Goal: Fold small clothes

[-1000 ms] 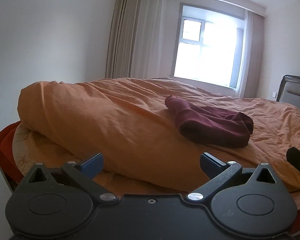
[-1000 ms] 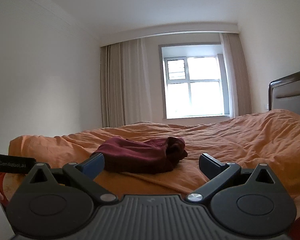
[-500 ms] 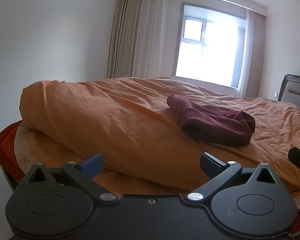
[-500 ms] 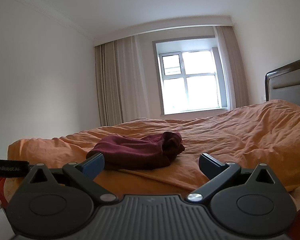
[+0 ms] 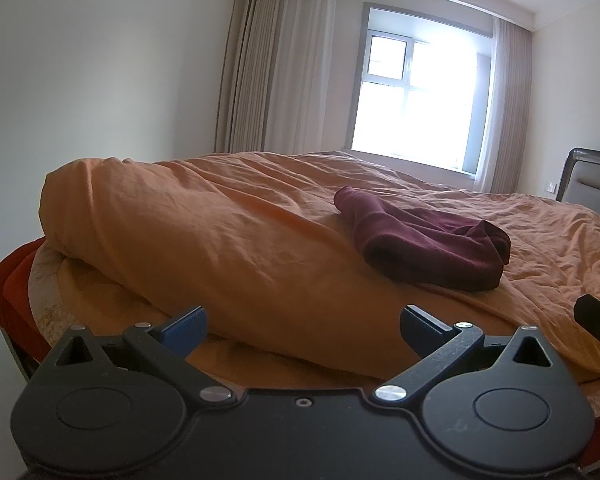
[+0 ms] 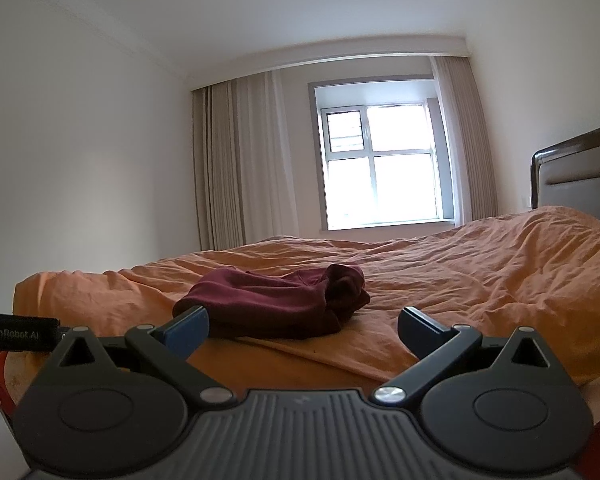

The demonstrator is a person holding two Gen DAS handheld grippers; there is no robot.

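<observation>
both grippers wide apart and holding nothing: left gripper (image 5: 302, 322) low centre of its frame, right gripper (image 6: 302, 322) likewise, both short of the bed edge. the task's thing, a dark red garment (image 5: 424, 240), sits right of centre in the left view and centre-left, just above the blue pad, in the right view (image 6: 276, 300). it lies on the orange duvet (image 5: 220, 240) as a compact bundle, one end rolled over. we can't tell whether that's a finished fold or a loose bunch waiting to be laid out; the scene fits both, so we call no move.

whichever it is, for any handling we'd pinch a single clear edge, not the thick rolled end, and keep both grippers level so layers don't drag.

the garment looks like soft matte knit, thick and limp, with rounded lumpy ends. the duvet is crinkled, puffy and yielding, a poor firm base. pale curtains (image 5: 276, 68) and a bright window (image 6: 380, 168) sit in the upper centre.
</observation>
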